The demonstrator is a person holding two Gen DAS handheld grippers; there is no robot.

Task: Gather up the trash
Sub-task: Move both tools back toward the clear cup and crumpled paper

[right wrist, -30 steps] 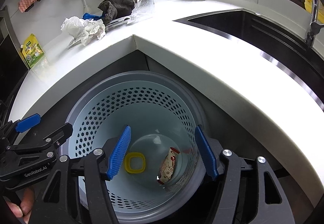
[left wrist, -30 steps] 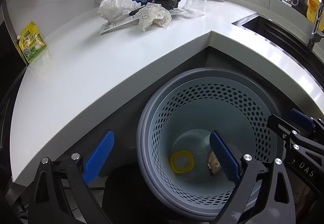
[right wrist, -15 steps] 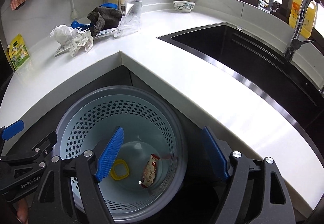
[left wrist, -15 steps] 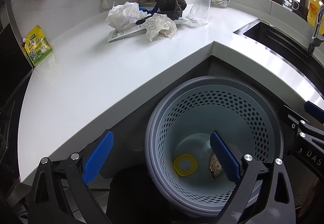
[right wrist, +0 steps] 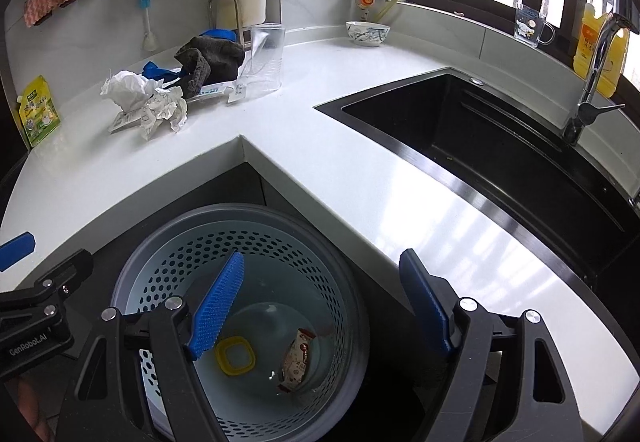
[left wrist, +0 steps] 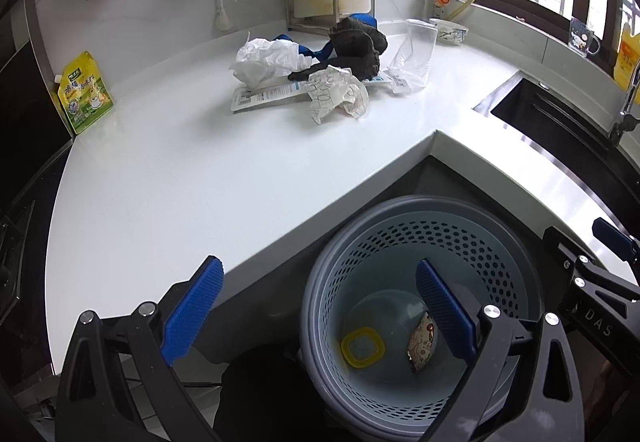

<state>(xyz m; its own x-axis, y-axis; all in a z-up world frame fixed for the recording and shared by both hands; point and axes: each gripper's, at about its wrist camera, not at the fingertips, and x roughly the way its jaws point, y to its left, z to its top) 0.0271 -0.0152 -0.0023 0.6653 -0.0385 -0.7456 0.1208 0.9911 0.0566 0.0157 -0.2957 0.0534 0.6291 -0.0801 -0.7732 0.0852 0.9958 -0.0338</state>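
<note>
A grey perforated trash basket (left wrist: pixel 516 254) stands on the floor at the counter's inner corner; it also shows in the right wrist view (right wrist: pixel 248 238). Inside lie a yellow lid (left wrist: pixel 362 346) and a snack wrapper (left wrist: pixel 421 342). On the white counter (left wrist: pixel 180 178) is a pile of trash: crumpled white paper (left wrist: pixel 272 58), crumpled printed paper (left wrist: pixel 340 92), a flat package (left wrist: pixel 260 96), a dark cloth (left wrist: pixel 356 42) and a clear plastic cup (left wrist: pixel 414 56). My left gripper (left wrist: pixel 320 306) is open and empty above the basket's left edge. My right gripper (right wrist: pixel 324 306) is open and empty above the basket's right edge.
A yellow-green pouch (left wrist: pixel 82 92) leans at the counter's left end. A black sink (right wrist: pixel 500 146) with a tap (right wrist: pixel 592 82) lies to the right. A bowl (right wrist: pixel 367 33), a mug (right wrist: pixel 530 24) and a yellow bottle (right wrist: pixel 600 42) stand by the window.
Both grippers have risen and pulled back from the basket, so more of the counter shows. Both stayed open; the right jaws have spread wider.
</note>
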